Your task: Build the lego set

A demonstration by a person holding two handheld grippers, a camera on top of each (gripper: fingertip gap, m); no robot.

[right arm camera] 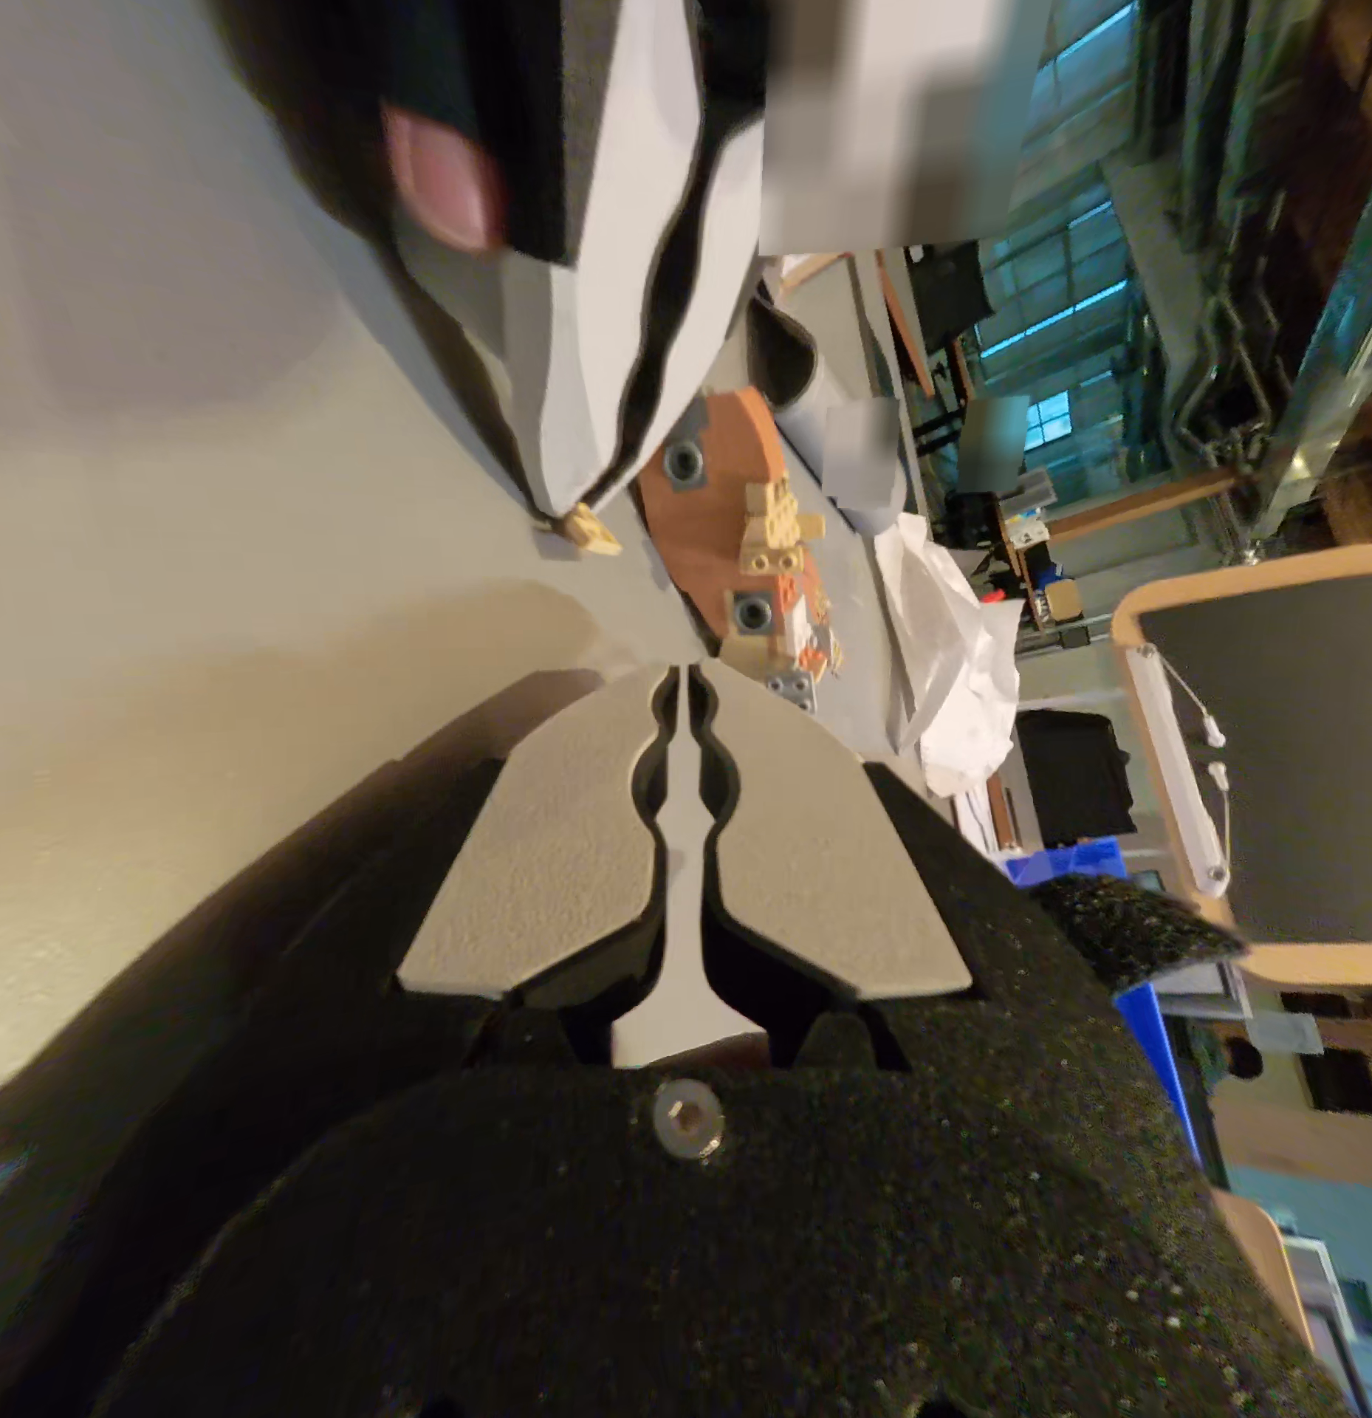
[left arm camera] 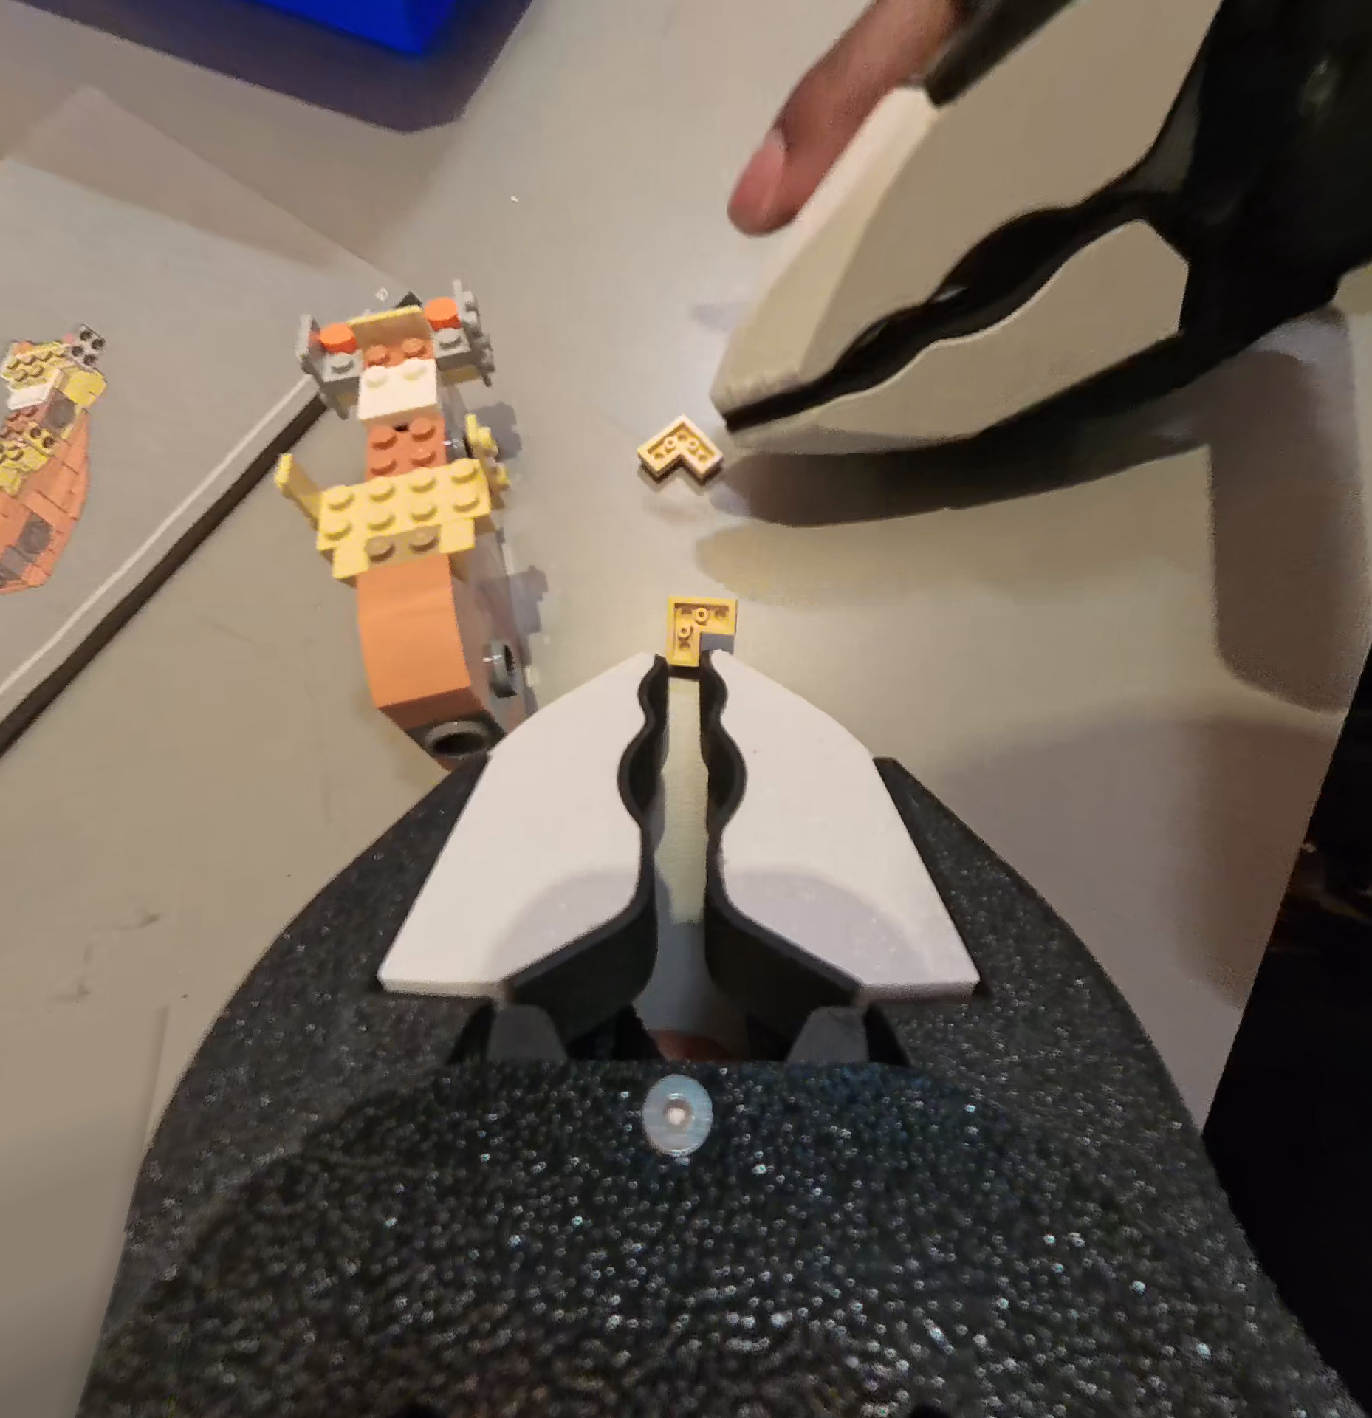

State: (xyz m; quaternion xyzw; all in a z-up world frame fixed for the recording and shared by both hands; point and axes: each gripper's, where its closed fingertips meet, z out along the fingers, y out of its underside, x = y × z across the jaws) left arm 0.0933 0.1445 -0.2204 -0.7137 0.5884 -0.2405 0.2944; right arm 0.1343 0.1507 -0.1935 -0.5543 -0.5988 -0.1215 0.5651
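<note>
Grey tabletop [left arm camera: 936, 690] fills the left wrist view, with an instruction booklet [left arm camera: 130, 399] lying at its left side and a blue bin [left arm camera: 391, 23] at the far edge. Beside the booklet lies the partly built lego model [left arm camera: 407, 522], an orange curved body topped with tan, white and grey plates, resting on its side.

The left gripper [left arm camera: 684, 661] is held low over the table and pointed forward. Its jaws are nearly closed and one leg of a tan L-shaped corner plate [left arm camera: 698, 625] is pinched at the very tips, the rest of the plate projecting ahead.

The right gripper [left arm camera: 733, 418] is brought in from the upper right, angled down toward the table, with a person's finger [left arm camera: 798, 161] seen along its upper side. Its jaws are pressed together with nothing between them. Its tips are just beside a second tan L-shaped plate [left arm camera: 679, 454], which lies flat on the table between the right gripper and the model.

In the right wrist view the right gripper [right arm camera: 683, 671] is seen with only a thin slit between its fingertips, the model [right arm camera: 744, 552] just beyond them, and crumpled white plastic [right arm camera: 951, 690] farther off.
</note>
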